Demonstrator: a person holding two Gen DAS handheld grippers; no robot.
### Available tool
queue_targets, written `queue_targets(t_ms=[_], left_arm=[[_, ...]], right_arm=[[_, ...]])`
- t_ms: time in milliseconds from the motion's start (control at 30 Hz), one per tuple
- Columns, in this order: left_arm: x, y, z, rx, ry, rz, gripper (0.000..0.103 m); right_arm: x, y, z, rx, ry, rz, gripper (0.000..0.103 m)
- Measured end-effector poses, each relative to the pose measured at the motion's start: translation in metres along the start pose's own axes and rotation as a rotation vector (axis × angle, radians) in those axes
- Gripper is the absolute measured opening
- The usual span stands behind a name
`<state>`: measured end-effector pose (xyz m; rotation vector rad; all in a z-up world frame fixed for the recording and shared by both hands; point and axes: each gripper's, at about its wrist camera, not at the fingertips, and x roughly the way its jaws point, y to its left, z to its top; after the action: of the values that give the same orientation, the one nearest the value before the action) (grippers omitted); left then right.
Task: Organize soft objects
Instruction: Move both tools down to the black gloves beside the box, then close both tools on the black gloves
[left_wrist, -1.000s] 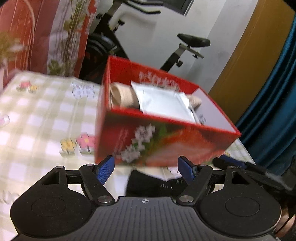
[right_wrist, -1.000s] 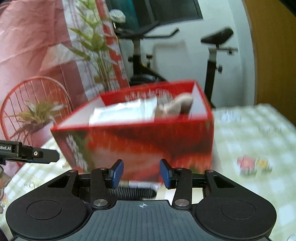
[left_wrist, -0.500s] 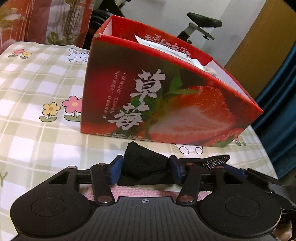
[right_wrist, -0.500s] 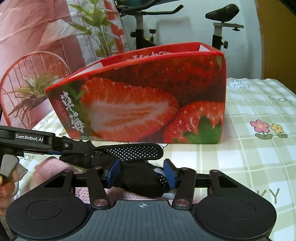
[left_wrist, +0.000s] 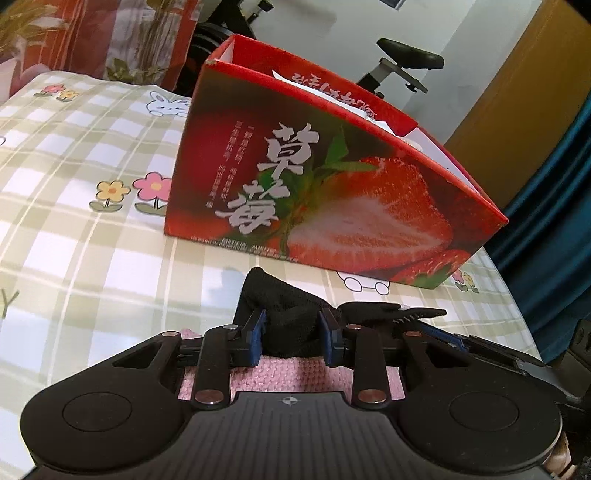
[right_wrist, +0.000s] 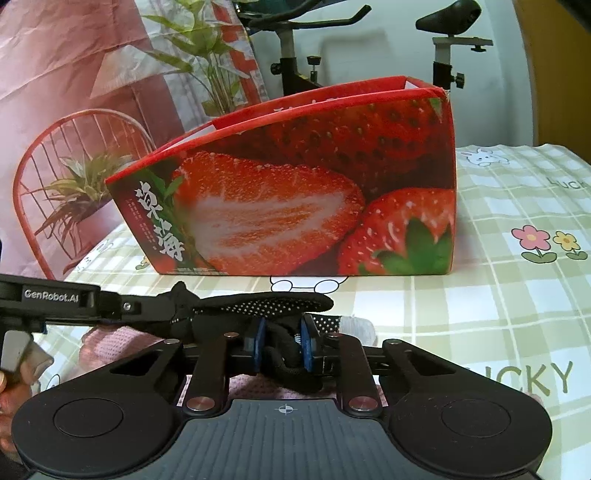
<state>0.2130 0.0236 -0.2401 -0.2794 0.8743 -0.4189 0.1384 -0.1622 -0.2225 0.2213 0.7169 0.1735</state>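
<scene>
Both hand-held grippers are low over a surface (left_wrist: 85, 236) covered with a green-and-white checked cloth printed with flowers and rabbits. The left hand-held gripper (left_wrist: 291, 334) has just been closing, and its blue pads now press on either side of a bunched black sock (left_wrist: 288, 314) that lies on top of a pink knitted cloth (left_wrist: 295, 373). The right hand-held gripper (right_wrist: 280, 345) has likewise just been closing, and its pads pinch the other end of the black sock (right_wrist: 291, 363), where the fabric shows white grip dots. In the right wrist view the left hand-held gripper (right_wrist: 162, 308) reaches in from the left edge, with the pink knitted cloth (right_wrist: 110, 341) beneath it. Just beyond the sock stands a red strawberry box (left_wrist: 332, 192), open at the top, with white paper edging above its rim. Behind the surface are an exercise bike (right_wrist: 295, 40), a patterned curtain (left_wrist: 122, 33) and a red wire chair (right_wrist: 55, 177) holding a plant.
</scene>
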Motion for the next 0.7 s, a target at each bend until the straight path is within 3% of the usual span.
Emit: queue_targets(t_ms=[533,700], left_arm=[[-0.0032,0.0040,-0.0106,-0.021,-0.010,-0.005,0.032],[-0.0054,0.0012,-0.0086,-0.007,-0.011,0.001,0.030]], right_arm=[[0.0019,0.0019,-0.0014,-0.032,0.000,0.003,0.018],[0.0013,0.0022,-0.0011,-0.036,-0.002,0.005,0.014]])
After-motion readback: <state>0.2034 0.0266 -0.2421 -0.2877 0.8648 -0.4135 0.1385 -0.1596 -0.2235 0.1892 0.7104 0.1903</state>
